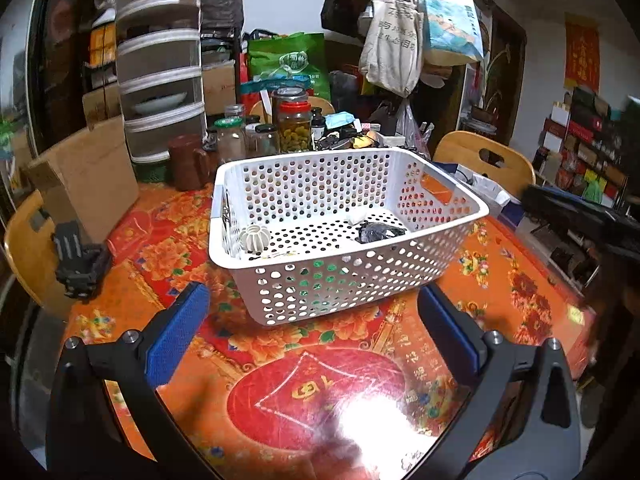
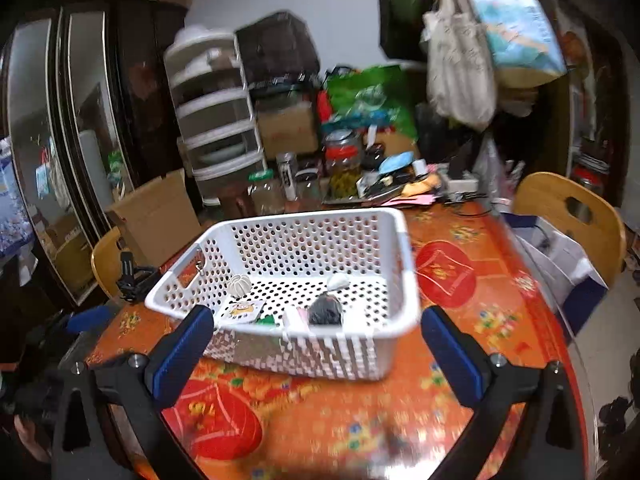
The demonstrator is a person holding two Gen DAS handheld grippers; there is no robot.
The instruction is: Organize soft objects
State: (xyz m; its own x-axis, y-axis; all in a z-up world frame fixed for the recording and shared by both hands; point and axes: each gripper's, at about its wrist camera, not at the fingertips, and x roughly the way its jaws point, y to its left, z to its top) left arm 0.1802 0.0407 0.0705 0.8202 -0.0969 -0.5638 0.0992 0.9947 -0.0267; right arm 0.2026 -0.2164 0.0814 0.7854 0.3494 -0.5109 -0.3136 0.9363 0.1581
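The left gripper point(image 1: 316, 320) has its jaws spread wide, with nothing between the blue pads point(image 1: 176, 334) but bare tablecloth. The right gripper point(image 2: 318, 344) is just as wide apart and holds nothing; its view is blurred.

Straight ahead of both stands the white basket point(image 1: 440, 248), a perforated plastic tub resting on the table point(image 1: 320, 380), which wears a glossy red and orange flowered cloth. Seen from the left gripper, the near corner of the basket lies between the two fingers without touching either. From the right gripper the basket's near wall point(image 2: 340, 356) sits between the fingers, close to the left one.

Inside the basket lie the soft things. A ribbed white ball point(image 1: 255, 239) rests in the corner nearest the left gripper's left finger. A crumpled dark bundle point(image 1: 376, 233) lies toward the basket's right side, with a small white piece point(image 1: 358, 214) just behind it. In the right gripper's view a white packet with an orange print point(image 2: 242, 310) lies against the near wall, with something green point(image 2: 266, 320) beside it; what that green thing is cannot be told.

Behind the basket stands a cluster of jars point(image 1: 296, 126), and left of them a tiered white rack point(image 1: 160, 68). A cardboard box point(image 1: 92, 184) stands left of the basket. A wooden chair point(image 1: 486, 158) stands right of the basket, and cloth bags point(image 1: 394, 36) hang above it.
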